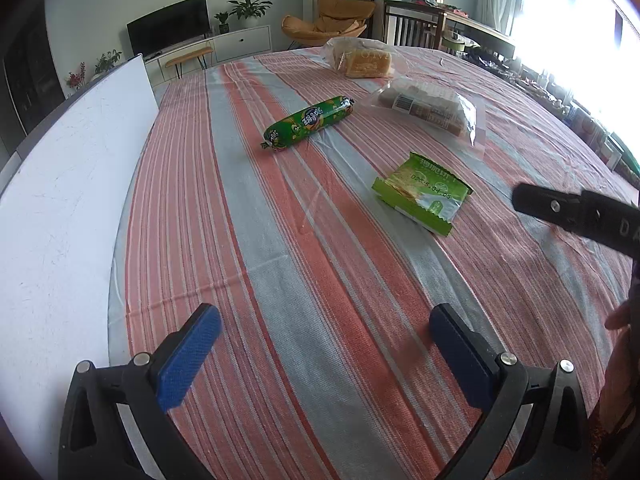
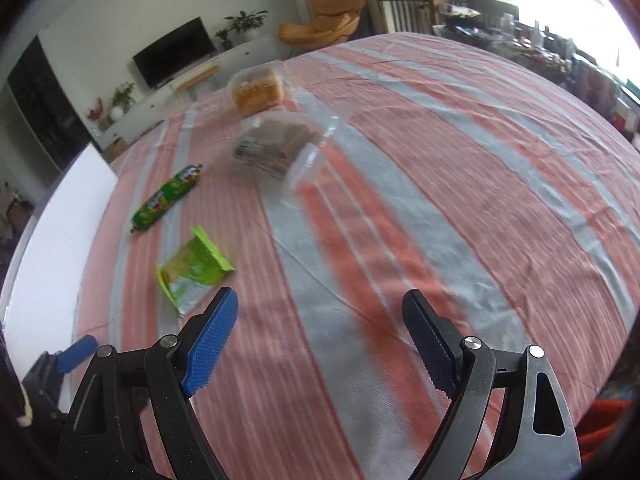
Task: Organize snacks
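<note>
Four snacks lie on the striped tablecloth (image 1: 320, 280). A green sausage stick (image 1: 308, 123) (image 2: 167, 199) lies left of centre. A light green wafer packet (image 1: 422, 193) (image 2: 195, 269) lies nearer. Two clear bags sit farther back: one of brown biscuits with a barcode label (image 1: 428, 110) (image 2: 276, 151), one of yellow bread (image 1: 362, 60) (image 2: 258, 90). My left gripper (image 1: 325, 318) hovers open over bare cloth, well short of the snacks. My right gripper (image 2: 320, 306) is open too, empty, with the wafer packet just beyond its left fingertip. One black finger of the right gripper (image 1: 576, 216) shows at the right of the left wrist view.
A large white board (image 1: 60, 200) (image 2: 52, 248) lies along the table's left side. A blue pad of the left gripper (image 2: 76, 352) shows at lower left in the right wrist view. Beyond the table stand a TV unit, an orange chair and a cluttered side table.
</note>
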`<control>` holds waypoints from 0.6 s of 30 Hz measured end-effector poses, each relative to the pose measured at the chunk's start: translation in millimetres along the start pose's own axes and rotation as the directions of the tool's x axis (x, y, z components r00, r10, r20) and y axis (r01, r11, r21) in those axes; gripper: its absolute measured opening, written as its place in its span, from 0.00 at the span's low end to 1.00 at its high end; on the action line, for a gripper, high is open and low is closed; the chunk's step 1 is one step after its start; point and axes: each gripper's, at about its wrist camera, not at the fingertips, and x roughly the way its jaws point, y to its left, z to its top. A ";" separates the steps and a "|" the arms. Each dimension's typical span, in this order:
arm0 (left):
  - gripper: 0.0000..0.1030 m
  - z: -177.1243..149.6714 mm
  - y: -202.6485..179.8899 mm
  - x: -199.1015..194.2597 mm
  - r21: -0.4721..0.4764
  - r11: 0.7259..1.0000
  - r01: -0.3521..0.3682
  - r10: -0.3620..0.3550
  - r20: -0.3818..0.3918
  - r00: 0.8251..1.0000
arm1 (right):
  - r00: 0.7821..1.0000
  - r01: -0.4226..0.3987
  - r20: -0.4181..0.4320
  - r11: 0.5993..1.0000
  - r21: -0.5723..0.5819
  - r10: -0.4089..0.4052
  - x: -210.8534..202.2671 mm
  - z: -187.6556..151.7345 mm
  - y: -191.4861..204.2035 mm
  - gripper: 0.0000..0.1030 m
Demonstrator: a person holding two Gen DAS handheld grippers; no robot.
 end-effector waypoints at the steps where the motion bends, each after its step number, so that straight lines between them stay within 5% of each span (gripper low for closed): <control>1: 1.00 -0.1 0.0 0.0 0.000 1.000 0.000 0.000 0.000 1.000 | 1.000 -0.024 -0.002 0.999 -0.044 0.024 4.3 7.4 12.4 0.85; 9: 1.00 0.1 -0.1 -0.1 0.000 1.000 0.001 -0.001 0.000 1.000 | 0.993 -0.012 -0.116 0.961 -0.275 -0.021 61.6 29.7 67.6 0.83; 14: 1.00 0.0 0.0 -0.1 0.000 1.000 0.000 0.000 0.000 1.000 | 0.993 -0.012 -0.116 0.943 -0.331 -0.028 51.7 22.0 55.4 0.83; 18: 1.00 0.1 0.0 0.0 0.000 1.000 0.000 0.000 0.000 1.000 | 0.988 0.117 -0.048 0.912 -0.392 -0.147 33.6 27.1 27.9 0.83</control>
